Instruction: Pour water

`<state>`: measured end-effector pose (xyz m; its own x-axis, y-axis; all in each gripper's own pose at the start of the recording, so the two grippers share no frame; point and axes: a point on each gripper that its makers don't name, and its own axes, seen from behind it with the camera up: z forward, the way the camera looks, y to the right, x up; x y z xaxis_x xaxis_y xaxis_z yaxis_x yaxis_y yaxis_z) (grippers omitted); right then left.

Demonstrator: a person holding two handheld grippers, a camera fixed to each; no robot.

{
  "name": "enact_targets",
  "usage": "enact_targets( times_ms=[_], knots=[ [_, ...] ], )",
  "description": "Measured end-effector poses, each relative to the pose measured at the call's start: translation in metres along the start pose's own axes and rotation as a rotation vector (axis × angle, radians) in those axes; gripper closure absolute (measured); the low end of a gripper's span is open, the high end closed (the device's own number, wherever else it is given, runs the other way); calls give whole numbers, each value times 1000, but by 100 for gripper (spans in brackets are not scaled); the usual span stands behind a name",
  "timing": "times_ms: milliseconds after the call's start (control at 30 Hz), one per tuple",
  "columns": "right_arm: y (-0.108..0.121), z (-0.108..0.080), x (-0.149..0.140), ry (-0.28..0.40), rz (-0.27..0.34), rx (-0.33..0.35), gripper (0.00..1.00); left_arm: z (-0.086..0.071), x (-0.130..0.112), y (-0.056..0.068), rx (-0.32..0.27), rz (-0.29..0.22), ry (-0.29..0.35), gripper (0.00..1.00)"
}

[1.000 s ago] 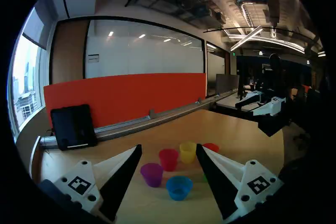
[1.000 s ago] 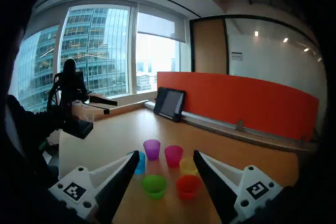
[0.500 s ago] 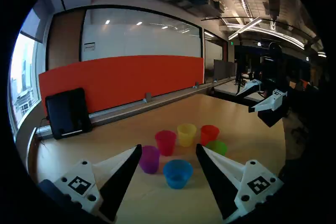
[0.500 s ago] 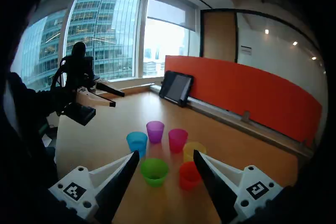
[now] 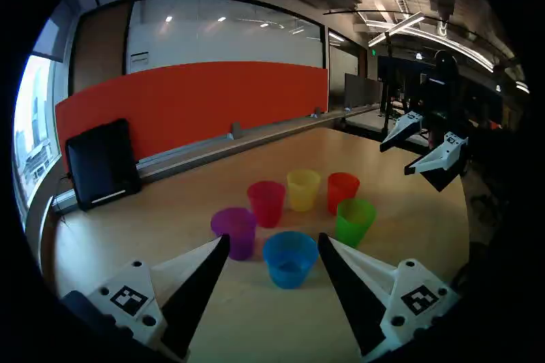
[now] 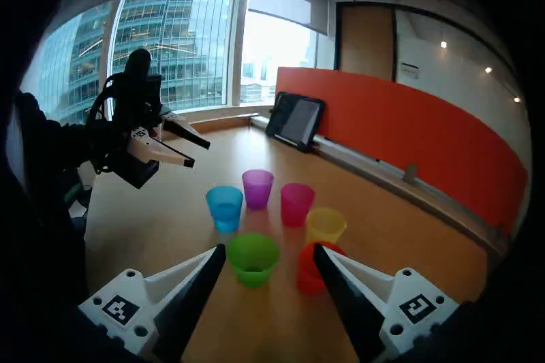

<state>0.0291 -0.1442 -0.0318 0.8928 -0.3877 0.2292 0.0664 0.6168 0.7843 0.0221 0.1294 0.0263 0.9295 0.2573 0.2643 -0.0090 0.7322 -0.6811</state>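
Two open claws are hovering beside a cluster of small cups on the counter (image 5: 415,227).
The left claw (image 5: 272,236) and right claw (image 6: 269,247) are both gaping wide and holding nothing. Six cups are standing upright and close together, the blue cup (image 5: 289,267) nearest the left claw, the green cup (image 6: 253,259) and red cup (image 6: 308,274) nearest the right. They are probably thin, light, slick plastic that gives under pressure, so a gentle pinch across the mid-wall is looking safest. Which cup is holding water cannot be told.
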Motion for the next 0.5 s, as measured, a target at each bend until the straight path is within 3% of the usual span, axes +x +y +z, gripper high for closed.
enact_targets(
  times_ms=[500],
  knots=[
    [-8, 26, -32, -62, -13, 33, 0, 19, -45, 5, -32, 7, -101, 4]
  ],
)
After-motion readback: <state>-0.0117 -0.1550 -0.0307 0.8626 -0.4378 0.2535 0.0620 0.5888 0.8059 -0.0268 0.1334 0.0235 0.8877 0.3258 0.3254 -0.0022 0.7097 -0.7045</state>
